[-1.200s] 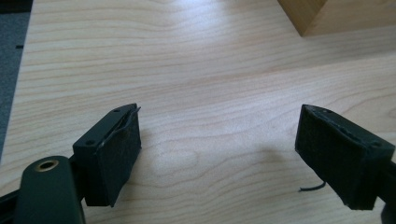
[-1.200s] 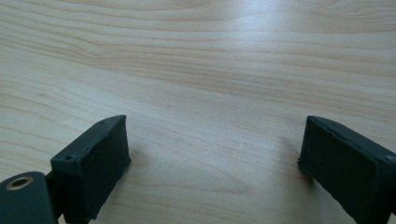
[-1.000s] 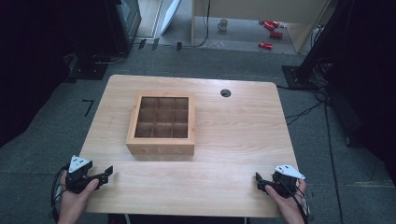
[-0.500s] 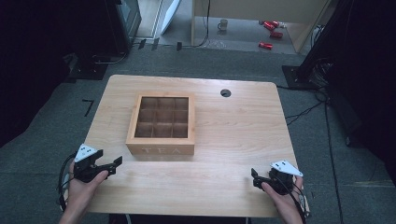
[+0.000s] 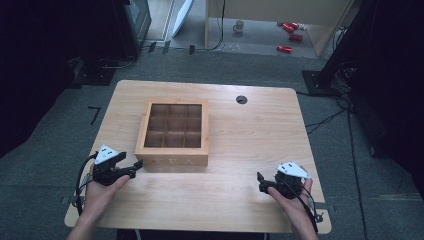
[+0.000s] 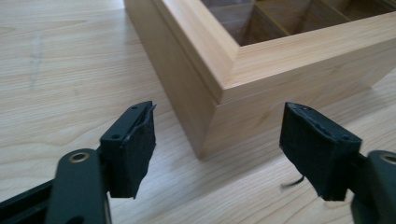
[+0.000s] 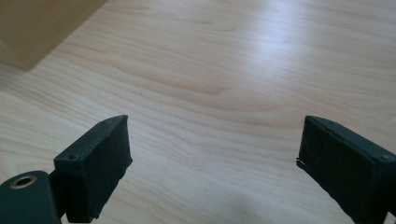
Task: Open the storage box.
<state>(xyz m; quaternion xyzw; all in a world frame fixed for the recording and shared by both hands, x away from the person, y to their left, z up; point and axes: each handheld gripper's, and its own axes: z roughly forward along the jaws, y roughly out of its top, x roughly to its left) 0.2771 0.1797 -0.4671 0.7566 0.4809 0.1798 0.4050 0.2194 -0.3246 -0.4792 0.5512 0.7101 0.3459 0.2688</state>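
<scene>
Wood grain runs across a pale table (image 5: 235,200) whose middle-left part carries a square wooden tea box (image 5: 173,131) divided into nine open compartments in a three-by-three grid; faint letters on its near face appear to spell TEA. The compartments look dark inside, and what they hold cannot be told. In the left gripper view the box's near corner (image 6: 219,100) stands just ahead of the gap between the two black jaws, which are spread wide and hold nothing; neither jaw touches the box. From the high view, the left gripper (image 5: 131,168) sits just beside the box's near-left corner, held in the person's left hand (image 5: 102,192). Well apart, near the table's right front edge, the right gripper (image 5: 260,182) rests in the right hand (image 5: 287,197), its jaws likewise spread over bare tabletop with nothing between them; a corner of the box (image 7: 37,28) shows at the upper left of the right gripper view. A round cable hole (image 5: 241,99) sits near the table's far edge. Beyond, on the floor, stand a mug (image 5: 239,26) and some red cans (image 5: 290,31).
</scene>
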